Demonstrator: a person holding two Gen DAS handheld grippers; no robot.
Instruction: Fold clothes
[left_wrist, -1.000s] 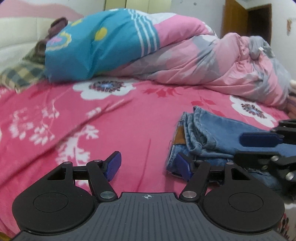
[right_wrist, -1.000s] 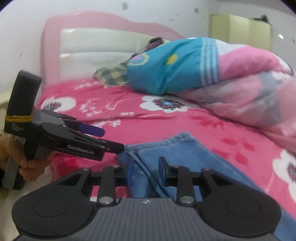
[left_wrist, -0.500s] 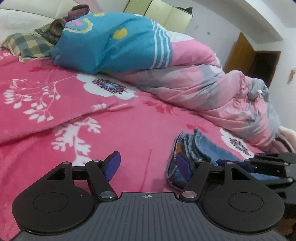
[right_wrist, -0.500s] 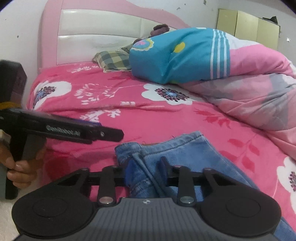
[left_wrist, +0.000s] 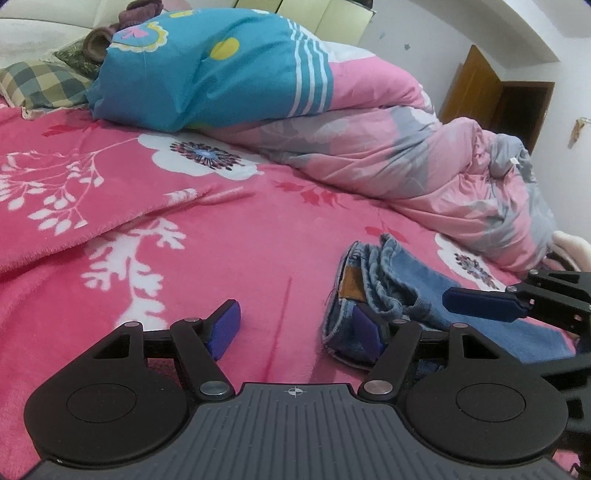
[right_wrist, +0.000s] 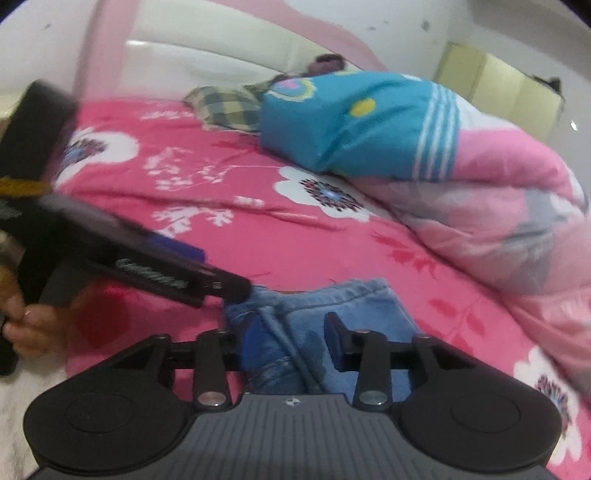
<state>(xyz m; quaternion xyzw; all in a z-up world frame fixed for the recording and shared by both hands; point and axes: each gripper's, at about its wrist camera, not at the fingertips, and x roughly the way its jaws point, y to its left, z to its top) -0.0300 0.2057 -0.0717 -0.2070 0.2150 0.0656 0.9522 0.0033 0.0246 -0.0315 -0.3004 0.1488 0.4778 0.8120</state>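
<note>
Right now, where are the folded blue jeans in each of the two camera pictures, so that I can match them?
Left wrist view: the jeans lie at lower right, on the pink bedspread, beside this gripper's right fingertip.
Right wrist view: the jeans lie at bottom centre, between this gripper's fingers.
Shared landmark: the blue pillow with white stripes and a yellow dot, also in the right wrist view.

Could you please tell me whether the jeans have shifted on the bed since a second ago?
Cannot tell. In the left wrist view the jeans lie near the same white flower on the bedspread, but the camera itself moved.
</note>
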